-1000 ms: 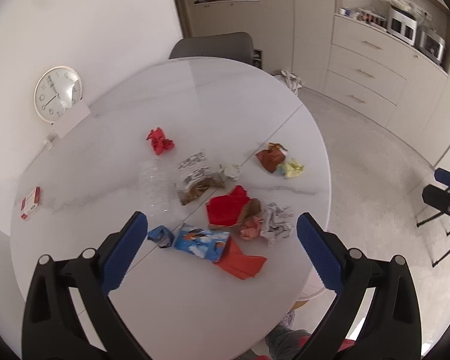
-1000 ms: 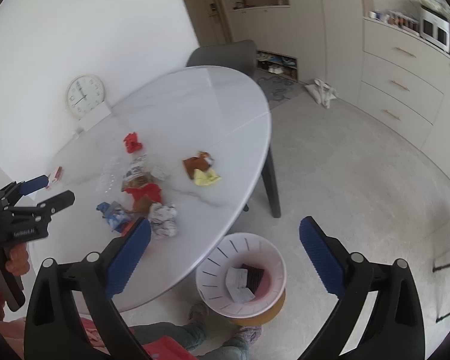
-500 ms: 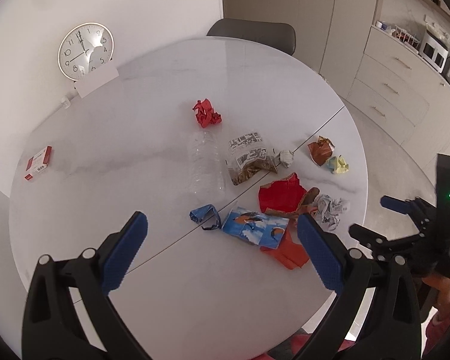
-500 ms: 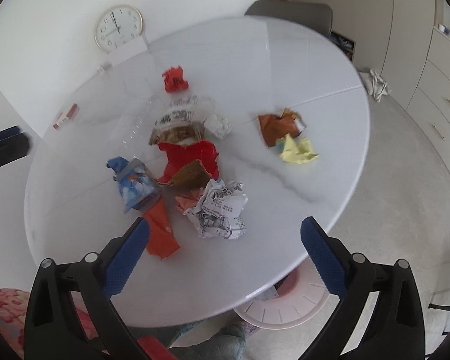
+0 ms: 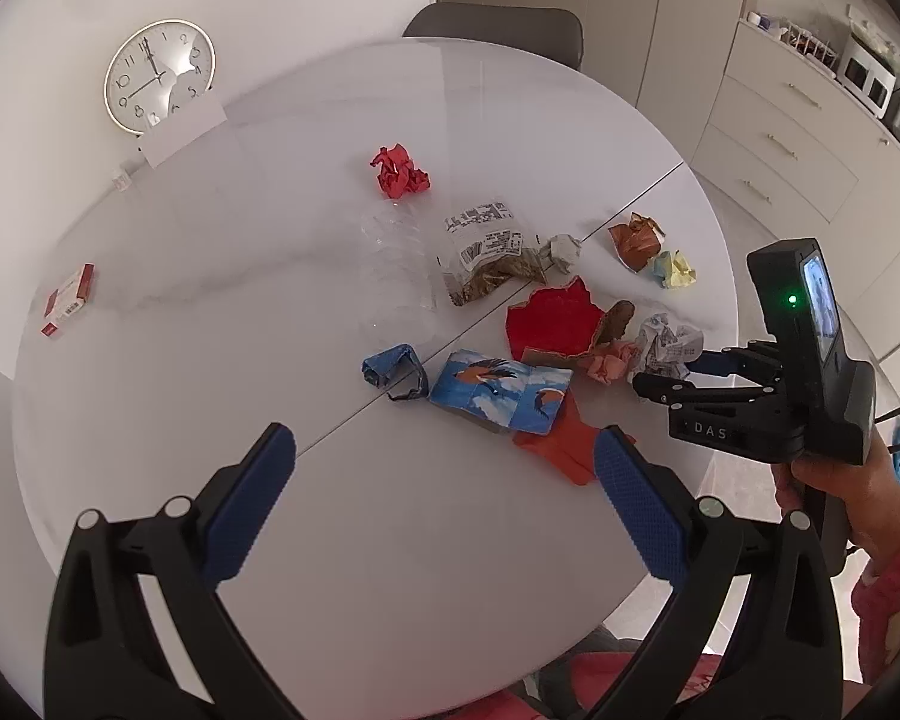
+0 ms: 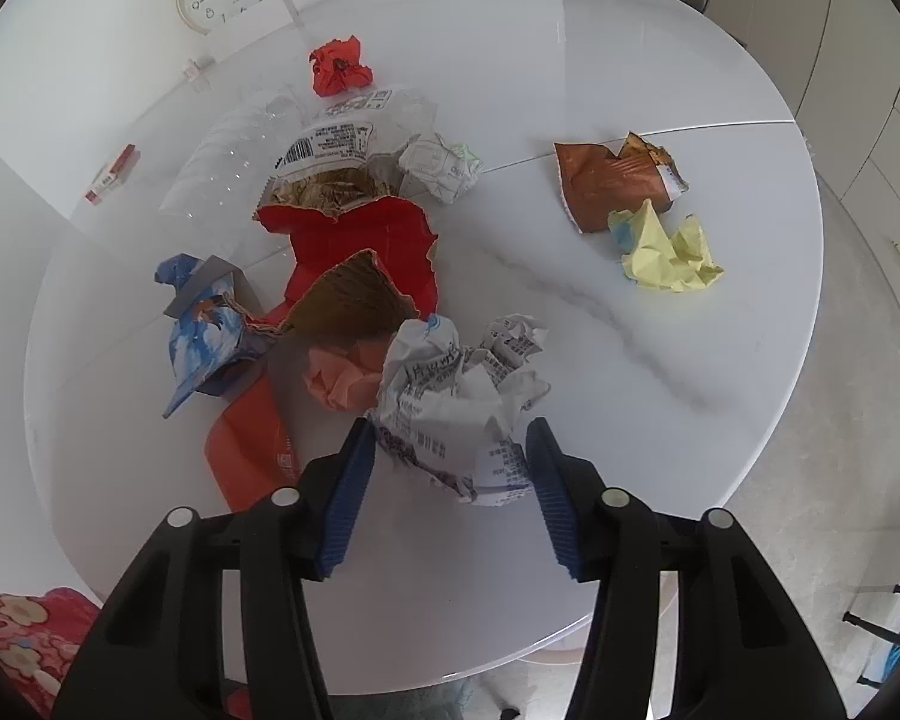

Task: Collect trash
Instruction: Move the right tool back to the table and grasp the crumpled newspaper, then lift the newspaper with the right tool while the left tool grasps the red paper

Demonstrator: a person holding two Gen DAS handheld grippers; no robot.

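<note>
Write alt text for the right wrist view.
The open right gripper straddles a crumpled ball of white printed paper on a round white marble table, its blue fingers on either side. Beyond lie torn red cardboard, a crumpled yellow paper and other litter.

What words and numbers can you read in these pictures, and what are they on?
"DAS" on the right gripper.
Numerals 1 to 12 on the clock.
Print on the crumpled receipt: too garbled to read.
Barcode label on the clear snack bag: too small.
Red box: too blurred.
</note>
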